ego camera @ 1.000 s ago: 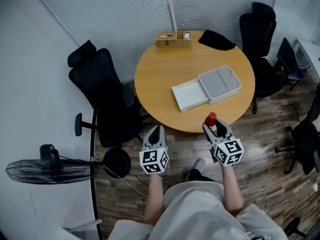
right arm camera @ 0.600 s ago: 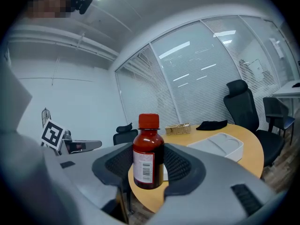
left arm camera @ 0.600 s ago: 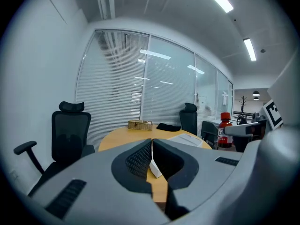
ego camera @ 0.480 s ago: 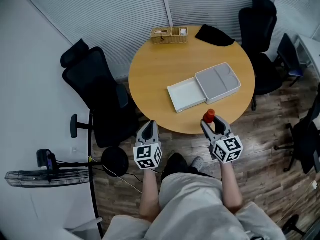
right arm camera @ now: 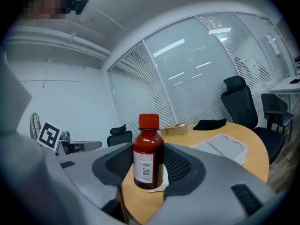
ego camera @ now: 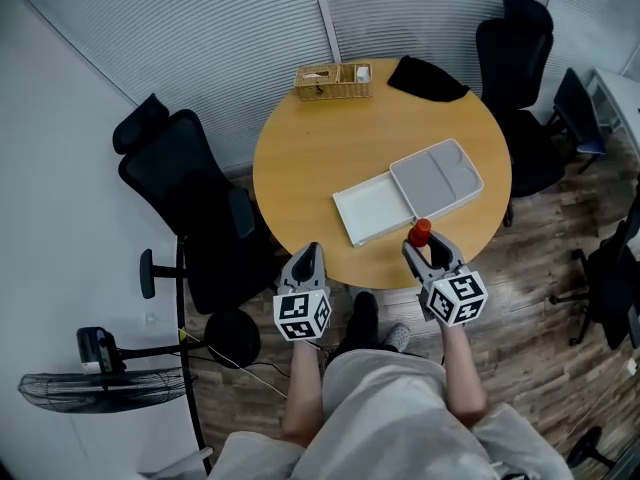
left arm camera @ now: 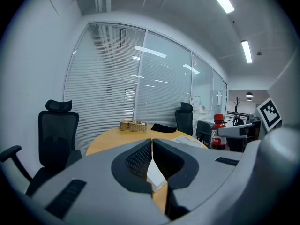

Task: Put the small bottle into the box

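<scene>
My right gripper [ego camera: 428,253] is shut on a small dark-red bottle [ego camera: 420,232] with a red cap and holds it upright over the near edge of the round wooden table [ego camera: 300,158]. In the right gripper view the bottle [right arm camera: 148,153] stands between the two pads. The open white box [ego camera: 372,209] lies ahead on the table, its grey lid [ego camera: 437,175] beside it on the right. My left gripper [ego camera: 305,260] hangs at the table's near edge, shut with nothing in it. In the left gripper view the jaws meet, and the bottle [left arm camera: 217,132] shows at the right.
A wicker basket [ego camera: 333,80] and a black cloth [ego camera: 428,78] lie at the table's far edge. Black office chairs stand to the left [ego camera: 185,208] and at the right [ego camera: 520,58]. A floor fan [ego camera: 85,388] with cables is at the lower left. Blinds close off the back.
Both grippers have come closer to the table's near edge as the person stepped forward. The bottle stays in the right gripper, and the left stays shut.
</scene>
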Demonstrator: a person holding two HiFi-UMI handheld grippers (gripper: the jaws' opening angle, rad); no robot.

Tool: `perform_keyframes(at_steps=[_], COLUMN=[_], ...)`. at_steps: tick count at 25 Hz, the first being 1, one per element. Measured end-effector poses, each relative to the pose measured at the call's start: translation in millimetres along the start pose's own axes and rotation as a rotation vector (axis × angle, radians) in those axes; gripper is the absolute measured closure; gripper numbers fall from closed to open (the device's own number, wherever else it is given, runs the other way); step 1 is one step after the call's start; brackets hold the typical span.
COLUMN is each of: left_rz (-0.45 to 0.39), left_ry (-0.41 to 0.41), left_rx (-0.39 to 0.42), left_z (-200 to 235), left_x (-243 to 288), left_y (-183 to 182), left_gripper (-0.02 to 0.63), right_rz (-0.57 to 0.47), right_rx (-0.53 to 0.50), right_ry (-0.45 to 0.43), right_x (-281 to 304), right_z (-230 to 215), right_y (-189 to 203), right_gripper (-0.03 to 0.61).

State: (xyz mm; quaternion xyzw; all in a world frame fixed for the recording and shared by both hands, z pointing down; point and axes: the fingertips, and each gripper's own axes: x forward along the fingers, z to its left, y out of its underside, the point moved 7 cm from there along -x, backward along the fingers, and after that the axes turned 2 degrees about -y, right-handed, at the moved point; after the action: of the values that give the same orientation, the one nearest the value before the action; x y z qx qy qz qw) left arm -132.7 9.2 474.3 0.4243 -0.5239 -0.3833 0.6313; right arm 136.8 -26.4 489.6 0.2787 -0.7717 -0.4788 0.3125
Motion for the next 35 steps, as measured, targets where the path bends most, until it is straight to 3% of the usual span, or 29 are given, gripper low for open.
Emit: perform_keyframes(at_steps=[6, 16, 27, 35], left_rz=[-0.010, -0.016, -0.005, 0.038], left_ry=[0.026, 0.024, 0.038, 0.098], left_rx=[0.001, -0.065, -0.101, -0.055], left_z=[15.8, 56.4, 96.4, 94.9], left_x=[39.8, 92.7, 136.1, 167.3], left_y=[-21.1, -37.7, -32.1, -23.2], left_gripper=[0.584, 0.584, 0.584, 0.584], right_rz=[-0.003, 0.029, 0.112, 0.183], right_rx=[-0.008, -0.026, -0.045, -0.056], right_ry=[0.010, 0.013, 0.027, 0.021], right_x=[37.9, 103.8, 166.4, 192.3], right_z=[-14.1, -27.7, -46.4, -58.7], right_y=[-19.5, -37.6, -26.5, -10.2], right_gripper=[0.367, 0.367, 0.368, 0.368])
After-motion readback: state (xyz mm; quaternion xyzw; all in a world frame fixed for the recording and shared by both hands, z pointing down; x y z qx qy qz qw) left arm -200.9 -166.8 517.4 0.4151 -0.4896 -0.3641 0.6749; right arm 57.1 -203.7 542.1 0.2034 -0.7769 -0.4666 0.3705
